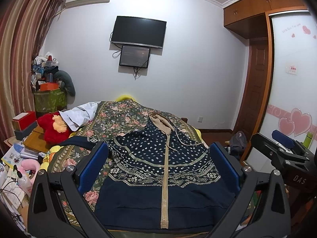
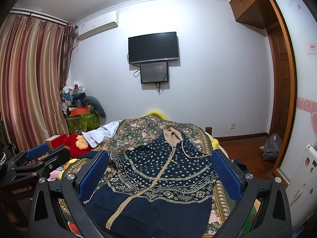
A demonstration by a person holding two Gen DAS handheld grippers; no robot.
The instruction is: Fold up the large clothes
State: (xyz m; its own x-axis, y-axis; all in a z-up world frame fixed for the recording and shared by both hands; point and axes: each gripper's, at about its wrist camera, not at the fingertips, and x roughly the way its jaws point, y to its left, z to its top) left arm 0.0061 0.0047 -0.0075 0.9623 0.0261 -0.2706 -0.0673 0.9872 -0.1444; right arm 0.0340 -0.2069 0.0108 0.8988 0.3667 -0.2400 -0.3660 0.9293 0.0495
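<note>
A navy zip hoodie (image 1: 158,164) with white dots, a patterned band and a beige hood lies flat, front up, on the floral bed cover (image 1: 118,119). Its hem is nearest me and one sleeve stretches out to the left. It also shows in the right wrist view (image 2: 158,178). My left gripper (image 1: 158,150) is open and empty, hovering above the hoodie's lower half. My right gripper (image 2: 159,158) is open and empty too, held above the hem. Each gripper shows at the edge of the other's view, the right gripper (image 1: 281,144) and the left gripper (image 2: 37,152).
A red plush toy (image 1: 53,129) and a white cloth (image 1: 79,113) lie at the bed's left edge. Boxes, books and clutter (image 1: 23,138) crowd the left side. A wardrobe (image 1: 293,79) and a bag (image 2: 272,146) on the floor stand at the right.
</note>
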